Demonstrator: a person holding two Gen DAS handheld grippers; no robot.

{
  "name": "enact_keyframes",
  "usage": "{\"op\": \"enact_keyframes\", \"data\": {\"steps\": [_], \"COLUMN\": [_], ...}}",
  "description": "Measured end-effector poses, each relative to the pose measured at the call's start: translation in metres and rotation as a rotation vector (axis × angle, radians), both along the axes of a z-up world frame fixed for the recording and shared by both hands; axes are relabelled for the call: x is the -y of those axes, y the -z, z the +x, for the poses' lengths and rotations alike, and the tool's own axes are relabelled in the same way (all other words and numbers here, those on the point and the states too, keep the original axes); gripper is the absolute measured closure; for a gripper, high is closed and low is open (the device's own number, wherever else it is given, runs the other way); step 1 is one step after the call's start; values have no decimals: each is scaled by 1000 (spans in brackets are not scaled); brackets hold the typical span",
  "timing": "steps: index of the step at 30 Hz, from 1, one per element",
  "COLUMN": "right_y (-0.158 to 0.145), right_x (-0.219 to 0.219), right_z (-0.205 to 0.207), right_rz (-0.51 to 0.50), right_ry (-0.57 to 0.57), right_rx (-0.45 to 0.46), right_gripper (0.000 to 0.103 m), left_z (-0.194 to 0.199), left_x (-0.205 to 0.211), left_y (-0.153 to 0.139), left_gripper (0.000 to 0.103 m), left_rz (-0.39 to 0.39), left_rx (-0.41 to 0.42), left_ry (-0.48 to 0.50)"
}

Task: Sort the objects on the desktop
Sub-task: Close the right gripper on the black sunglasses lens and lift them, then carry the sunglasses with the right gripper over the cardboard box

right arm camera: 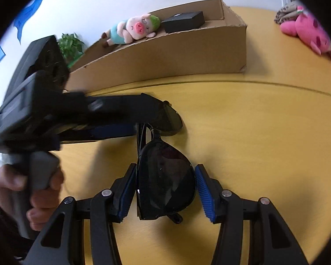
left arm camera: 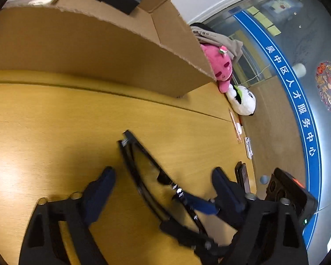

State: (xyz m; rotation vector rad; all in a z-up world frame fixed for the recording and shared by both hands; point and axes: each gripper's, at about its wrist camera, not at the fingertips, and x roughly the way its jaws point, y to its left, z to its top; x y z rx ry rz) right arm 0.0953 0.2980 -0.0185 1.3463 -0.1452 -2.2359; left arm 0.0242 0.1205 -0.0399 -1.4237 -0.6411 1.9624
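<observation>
The yellow wooden desk point(right arm camera: 264, 143) fills both views. At its far side, towards twelve o'clock in the right wrist view, stands the long open brown cardboard box point(right arm camera: 187, 53), which already holds a flat black rectangular case point(right arm camera: 183, 21) and a plush pig with a green cap and teal shirt point(right arm camera: 134, 29). A pink plush pig point(right arm camera: 306, 31) lies on the desk at two o'clock, well apart from the box.

The pair of black-framed dark-lens sunglasses point(right arm camera: 165, 176) rests folded on the desk, in front of the box. In the right wrist view one lens sits between the right gripper point(right arm camera: 165, 187), whose blue-padded fingers point(right arm camera: 204, 190) are spread either side of it; the left pad seems just beside the frame edge, the right pad apart from it. The left gripper point(left arm camera: 161, 190) comes in from nine o'clock in that view, over the other lens. In its own view its fingers are spread wide with the frame lying between them, touching neither that I can see.

The sunglasses should be light and stiff, yet fragile at the hinges and easily scratched or smudged on the glossy lenses. The smooth frame may slip under the pads. The better hold is probably across the rigid frame rim or the bridge, squeezing gently, not on the thin folded arms, which could flex or spring open.
</observation>
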Motion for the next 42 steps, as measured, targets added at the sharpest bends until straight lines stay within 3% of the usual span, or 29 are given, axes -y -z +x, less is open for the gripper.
{"op": "enact_keyframes", "data": {"steps": [1, 4, 14, 27, 33, 36, 42], "right_y": [0, 0, -8, -72, -99, -107, -119], "right_x": [1, 3, 20, 34, 44, 50, 58], "right_z": [3, 9, 22, 29, 13, 6, -15], "right_rz": [-7, -19, -72, -110, -144, -158, -182], "right_ry": [-5, -13, -77, -106, -112, -121, -142], "right_rx": [1, 0, -12, -162, -213, -222, -234], "right_gripper": [52, 52, 53, 53, 53, 53, 53], "left_z": [0, 2, 12, 4, -18, -31, -55], "left_x": [0, 2, 9, 12, 21, 25, 22], "left_y": [1, 3, -24, -112, -139, -149, -164], "left_gripper": [38, 52, 53, 53, 53, 67, 67], "left_rz": [-6, -10, -34, -23, -14, -2, 7], "left_rx": [7, 29, -32, -201, -233, -236, -253], "left_ry": [-4, -17, -7, 57, 56, 61, 92]}}
